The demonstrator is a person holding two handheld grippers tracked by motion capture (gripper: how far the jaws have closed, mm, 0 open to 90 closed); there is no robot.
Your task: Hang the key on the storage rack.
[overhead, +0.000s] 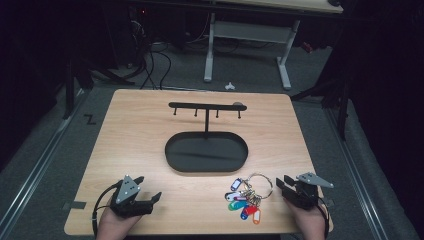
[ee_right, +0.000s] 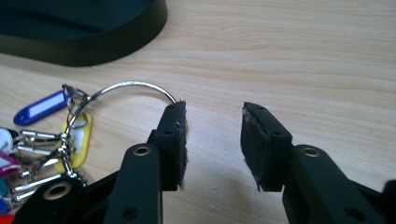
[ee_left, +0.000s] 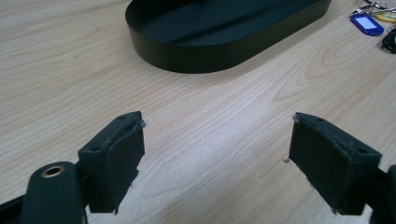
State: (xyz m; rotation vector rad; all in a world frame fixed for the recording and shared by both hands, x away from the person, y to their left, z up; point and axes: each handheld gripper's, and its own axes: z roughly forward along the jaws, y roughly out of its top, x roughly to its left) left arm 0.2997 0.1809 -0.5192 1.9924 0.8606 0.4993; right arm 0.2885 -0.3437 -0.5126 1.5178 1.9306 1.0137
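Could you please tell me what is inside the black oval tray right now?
The black oval tray holds just the post of the hook stand rising from its far side; its floor otherwise looks bare.

Before me lies a pale wooden tabletop (overhead: 135,130). On it stands a black oval tray with a hook rack (overhead: 206,151). Beside that lies a bunch of coloured key tags on a metal ring (overhead: 247,199).

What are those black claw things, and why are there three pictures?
A person sits at a wooden table and holds a pinching tool, called a gripper, in each hand. The high view looks down from above: the left gripper and the right gripper lie near the table's front edge. The other two pictures come from small cameras riding on each gripper, so you see its two black jaws up close. Both stand open and hold nothing. On the table lies a bunch of keys with coloured tags on a big ring, beside the right gripper. In the middle stands a black rack with little hooks, on an oval tray.
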